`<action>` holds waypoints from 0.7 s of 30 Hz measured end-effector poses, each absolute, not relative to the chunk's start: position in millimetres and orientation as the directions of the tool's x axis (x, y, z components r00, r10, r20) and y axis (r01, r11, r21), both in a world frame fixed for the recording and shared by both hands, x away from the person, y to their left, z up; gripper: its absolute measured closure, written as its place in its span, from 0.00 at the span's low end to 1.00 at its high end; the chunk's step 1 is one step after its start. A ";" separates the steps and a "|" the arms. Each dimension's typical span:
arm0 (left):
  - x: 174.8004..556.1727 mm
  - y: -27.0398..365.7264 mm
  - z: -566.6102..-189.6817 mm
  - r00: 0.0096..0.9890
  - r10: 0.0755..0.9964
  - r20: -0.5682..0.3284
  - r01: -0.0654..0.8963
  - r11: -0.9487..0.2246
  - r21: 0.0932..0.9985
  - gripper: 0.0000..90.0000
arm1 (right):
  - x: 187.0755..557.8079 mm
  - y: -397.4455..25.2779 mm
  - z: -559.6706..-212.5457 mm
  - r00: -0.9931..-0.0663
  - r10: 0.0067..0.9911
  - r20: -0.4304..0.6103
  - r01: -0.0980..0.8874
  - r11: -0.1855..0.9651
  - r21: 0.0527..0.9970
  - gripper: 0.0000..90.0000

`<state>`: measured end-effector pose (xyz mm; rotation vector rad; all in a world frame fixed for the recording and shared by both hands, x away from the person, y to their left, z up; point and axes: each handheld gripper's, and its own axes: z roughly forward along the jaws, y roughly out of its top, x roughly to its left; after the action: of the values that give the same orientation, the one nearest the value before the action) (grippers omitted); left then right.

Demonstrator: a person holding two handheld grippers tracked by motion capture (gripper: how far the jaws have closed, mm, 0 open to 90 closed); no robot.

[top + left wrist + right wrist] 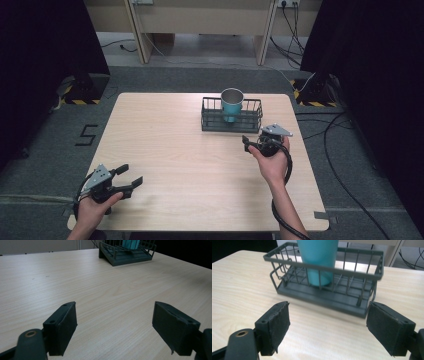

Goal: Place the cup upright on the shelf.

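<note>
My right claw point(256, 143) sits right of centre in the high view, just below the wire basket point(231, 121), and its jaws stand wide apart with nothing between them. In the right gripper view that same claw point(327, 331) shows its two black padded jaws at the lower left and lower right of the frame, spread and holding nothing, with the basket point(342, 302) lying across the middle of the frame just beyond them, near but not touching. A teal cup point(319, 262) stands upright inside the basket, left of its middle in that view; in the high view the cup point(232, 104) rises above the basket's rim, its open mouth showing a grey inside. My left claw point(128, 178) rests at the lower left of the high view near the front edge of the desk point(165, 150), well apart from the basket, jaws likewise released. In the left gripper view the left claw point(113, 328) gapes over bare wood, and the basket point(130, 258) sits far off at the top of the frame, right of centre.
</note>
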<state>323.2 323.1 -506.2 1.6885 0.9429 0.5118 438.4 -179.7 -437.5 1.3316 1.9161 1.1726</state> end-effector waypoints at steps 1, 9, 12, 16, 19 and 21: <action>323.2 323.0 -506.3 0.592 0.796 -0.123 0.331 -0.102 0.938 0.21 | 434.8 -181.4 -439.4 -0.375 0.925 0.062 0.473 0.133 0.871 0.22; 323.4 322.7 -506.4 0.591 0.797 -0.121 0.332 -0.104 0.938 0.21 | 407.8 -195.5 -459.0 -0.367 0.927 0.079 0.477 0.115 0.872 0.22; 323.3 322.8 -506.4 0.590 0.799 -0.121 0.333 -0.104 0.937 0.21 | 395.5 -201.1 -468.9 -0.363 0.928 0.086 0.479 0.107 0.871 0.22; 323.5 322.7 -506.5 0.589 0.799 -0.121 0.334 -0.104 0.937 0.21 | 387.4 -205.3 -475.3 -0.356 0.930 0.089 0.483 0.102 0.869 0.22; 323.4 322.7 -506.5 0.588 0.800 -0.120 0.333 -0.105 0.937 0.21 | 380.4 -208.5 -481.1 -0.350 0.933 0.089 0.483 0.098 0.870 0.22; 323.5 322.8 -506.6 0.588 0.800 -0.119 0.334 -0.106 0.937 0.21 | 373.5 -209.8 -487.6 -0.344 0.935 0.089 0.477 0.092 0.874 0.22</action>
<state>323.5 322.8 -506.6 1.6929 0.9488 0.5170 373.5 -209.8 -487.6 1.3819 1.8728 1.1919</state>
